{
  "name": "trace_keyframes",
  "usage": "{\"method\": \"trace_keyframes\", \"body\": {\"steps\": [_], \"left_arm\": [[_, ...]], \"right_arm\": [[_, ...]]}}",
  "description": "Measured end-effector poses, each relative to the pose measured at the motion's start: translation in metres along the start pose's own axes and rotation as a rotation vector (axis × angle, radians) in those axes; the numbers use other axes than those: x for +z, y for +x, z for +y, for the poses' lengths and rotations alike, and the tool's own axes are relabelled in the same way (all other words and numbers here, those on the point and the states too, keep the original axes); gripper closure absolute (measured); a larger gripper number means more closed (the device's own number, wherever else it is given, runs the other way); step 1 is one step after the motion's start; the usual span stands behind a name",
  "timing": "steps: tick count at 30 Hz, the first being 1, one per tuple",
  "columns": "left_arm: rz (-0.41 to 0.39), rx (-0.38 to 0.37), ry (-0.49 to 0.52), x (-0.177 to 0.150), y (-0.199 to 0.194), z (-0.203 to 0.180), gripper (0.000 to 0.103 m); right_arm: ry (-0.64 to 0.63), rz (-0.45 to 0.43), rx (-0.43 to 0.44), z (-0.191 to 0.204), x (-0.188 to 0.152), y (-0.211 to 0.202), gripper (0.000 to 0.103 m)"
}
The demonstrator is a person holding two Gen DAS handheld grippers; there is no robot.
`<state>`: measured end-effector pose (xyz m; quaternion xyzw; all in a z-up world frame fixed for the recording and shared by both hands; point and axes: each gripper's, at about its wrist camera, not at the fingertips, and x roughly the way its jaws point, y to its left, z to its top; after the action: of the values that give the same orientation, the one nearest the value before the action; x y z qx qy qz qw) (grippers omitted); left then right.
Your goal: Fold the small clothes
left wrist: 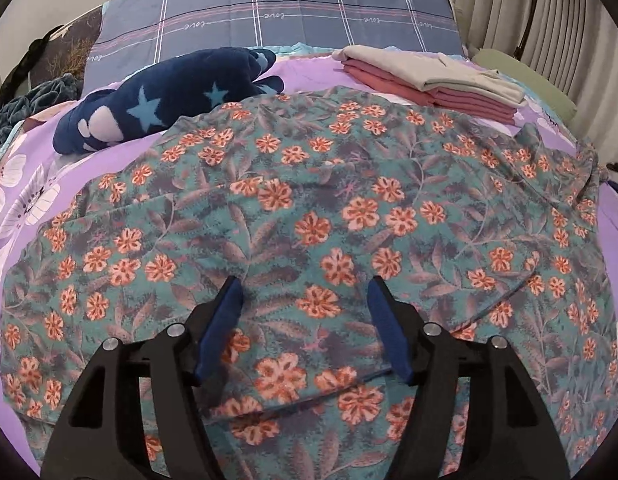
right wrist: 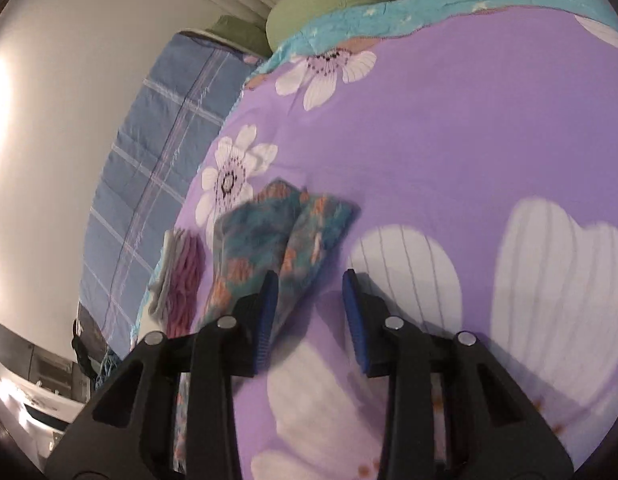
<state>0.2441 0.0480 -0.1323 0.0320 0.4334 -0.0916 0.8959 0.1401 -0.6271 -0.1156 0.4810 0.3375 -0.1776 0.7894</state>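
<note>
Left wrist view gives me one floral garment (left wrist: 309,208) spread flat on the bed (left wrist: 121,152), one folded stack (left wrist: 429,80), one star-print bundle (left wrist: 165,100). My left tongs (left wrist: 305,292) hover wide above the garment, empty. Right tongs (right wrist: 309,284) tilt, narrower, seemingly empty; blurred garment edge beside them.

place: home bedroom | shown by: bed (left wrist: 109,148), pillow (left wrist: 269,12), curtains (left wrist: 509,4)
</note>
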Motion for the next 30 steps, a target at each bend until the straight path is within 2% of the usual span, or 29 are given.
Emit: {"method": "trace_keyframes", "body": {"steps": [6,7,8,9,11,13,15,19,21,23,25,27,29,30], "left_arm": [[0.0,-0.017,-0.002,0.002,0.001,0.002,0.032],[-0.001,-0.019,-0.002,0.002,0.001,0.001,0.032],[-0.002,-0.02,-0.002,0.002,0.001,0.001,0.032],[-0.004,-0.02,-0.002,0.002,0.001,0.001,0.032],[-0.005,-0.022,-0.003,0.001,0.001,0.002,0.032],[-0.005,-0.023,-0.003,0.001,0.001,0.002,0.031],[-0.006,-0.028,-0.004,0.001,0.001,0.002,0.03],[-0.009,-0.048,-0.011,0.001,0.0,0.004,0.028],[-0.014,-0.057,-0.017,0.0,-0.001,0.005,0.027],[-0.021,-0.077,-0.032,-0.001,-0.003,0.009,0.027],[-0.034,-0.118,-0.065,-0.001,-0.006,0.016,0.027],[-0.054,-0.183,-0.121,-0.002,-0.009,0.027,0.027],[-0.077,-0.277,-0.217,-0.005,-0.014,0.046,0.033],[-0.079,-0.304,-0.242,-0.007,-0.016,0.05,0.041]], "right_arm": [[-0.047,0.024,-0.064,0.016,0.009,0.026,0.071],[-0.069,0.027,-0.092,0.02,0.009,0.028,0.079],[-0.077,0.031,-0.107,0.021,0.008,0.029,0.097],[-0.056,0.015,-0.103,0.02,0.006,0.027,0.097],[-0.034,-0.04,-0.072,0.022,0.001,0.017,0.098],[-0.077,-0.074,-0.021,0.039,-0.007,0.005,0.098],[-0.147,-0.07,0.078,0.071,-0.021,-0.005,0.098],[-0.405,0.013,0.316,0.177,-0.093,-0.022,0.098],[-0.551,0.074,0.447,0.231,-0.151,-0.026,0.098],[-0.662,0.147,0.53,0.265,-0.206,-0.023,0.098],[-0.749,0.235,0.551,0.286,-0.26,-0.007,0.097],[-0.815,0.354,0.514,0.289,-0.315,0.024,0.097],[-0.848,0.432,0.442,0.279,-0.348,0.048,0.097],[-0.854,0.473,0.409,0.272,-0.36,0.06,0.097]]}}
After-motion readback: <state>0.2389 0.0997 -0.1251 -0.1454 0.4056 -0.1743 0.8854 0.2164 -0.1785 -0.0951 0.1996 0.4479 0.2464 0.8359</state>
